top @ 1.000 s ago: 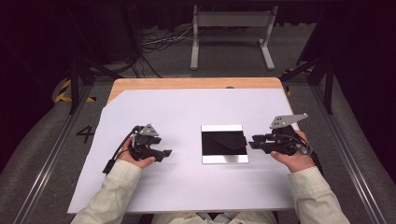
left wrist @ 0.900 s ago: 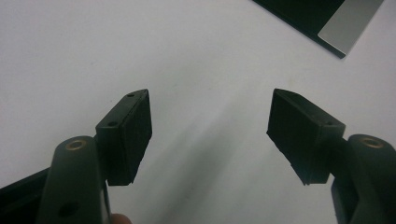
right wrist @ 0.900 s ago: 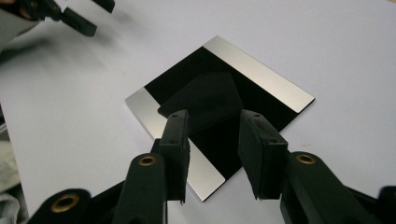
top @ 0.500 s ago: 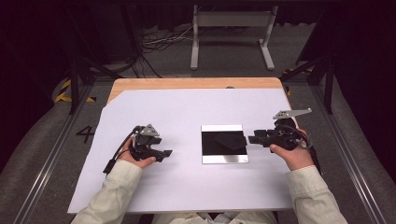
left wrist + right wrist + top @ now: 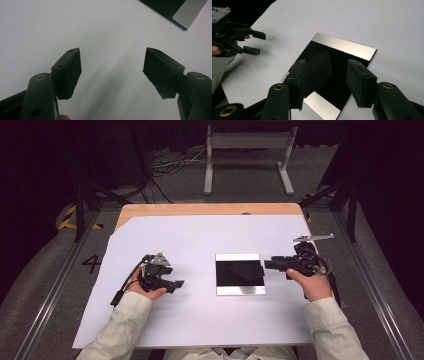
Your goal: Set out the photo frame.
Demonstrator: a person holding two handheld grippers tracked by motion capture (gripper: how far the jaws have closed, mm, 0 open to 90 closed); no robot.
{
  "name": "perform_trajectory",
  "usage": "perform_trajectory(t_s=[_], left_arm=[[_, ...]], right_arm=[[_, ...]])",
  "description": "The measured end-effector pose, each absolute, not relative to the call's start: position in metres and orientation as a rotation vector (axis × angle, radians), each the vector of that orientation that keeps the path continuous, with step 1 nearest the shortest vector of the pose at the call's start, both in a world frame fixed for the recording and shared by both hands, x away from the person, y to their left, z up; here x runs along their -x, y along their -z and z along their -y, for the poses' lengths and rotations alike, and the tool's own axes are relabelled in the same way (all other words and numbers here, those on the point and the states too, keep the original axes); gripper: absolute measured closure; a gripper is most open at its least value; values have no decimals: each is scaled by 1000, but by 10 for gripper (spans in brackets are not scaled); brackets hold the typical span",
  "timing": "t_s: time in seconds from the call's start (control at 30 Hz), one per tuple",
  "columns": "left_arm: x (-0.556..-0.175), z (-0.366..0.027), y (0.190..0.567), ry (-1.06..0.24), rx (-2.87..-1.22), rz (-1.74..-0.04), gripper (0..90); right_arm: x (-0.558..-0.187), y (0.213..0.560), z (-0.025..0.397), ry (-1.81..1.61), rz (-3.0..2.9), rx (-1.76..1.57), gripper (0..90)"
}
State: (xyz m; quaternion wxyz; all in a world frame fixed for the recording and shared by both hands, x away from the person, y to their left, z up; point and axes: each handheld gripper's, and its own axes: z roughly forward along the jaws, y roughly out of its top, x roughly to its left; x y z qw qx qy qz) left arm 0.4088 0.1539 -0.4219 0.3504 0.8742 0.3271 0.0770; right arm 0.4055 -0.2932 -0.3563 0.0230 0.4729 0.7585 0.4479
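Observation:
A square shiny plate (image 5: 240, 274) lies flat on the white sheet (image 5: 200, 240); its middle is black, with silver strips along the near and far edges. My right gripper (image 5: 267, 265) is open at the plate's right edge. In the right gripper view its jaws (image 5: 327, 72) hover spread over the plate (image 5: 342, 47), and one jaw is mirrored in the dark surface. My left gripper (image 5: 175, 285) rests on the sheet well left of the plate, open with nothing between its fingers (image 5: 112, 60). A corner of the plate (image 5: 180, 12) shows far ahead of it. The left gripper (image 5: 249, 42) also appears beyond the plate.
The white sheet covers most of a wooden table (image 5: 200, 209). Behind the table, on the floor, stand a metal frame (image 5: 247, 150) and loose cables (image 5: 170, 165). Dark rails run along both sides of the table.
The right gripper has moved left, bringing its jaws to the plate's right edge. The left gripper and the plate have stayed put.

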Motion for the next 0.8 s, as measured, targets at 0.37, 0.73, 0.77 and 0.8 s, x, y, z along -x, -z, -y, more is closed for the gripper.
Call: perform_trajectory(t_s=[0.37,0.73,0.77,0.8], left_arm=[[-409,-154,423,-199,-2268,-853,307],[-408,-154,423,-208,-2275,-850,307],[-408,-154,423,-206,-2276,-851,306],[-408,-154,423,-210,-2275,-852,306]], right_arm=[[-412,365,296,-1515,-2291,-1615,488],[-415,373,288,-1467,-2322,-1656,477],[-416,374,288,-1466,-2322,-1666,478],[-416,374,288,-1465,-2328,-1674,478]])
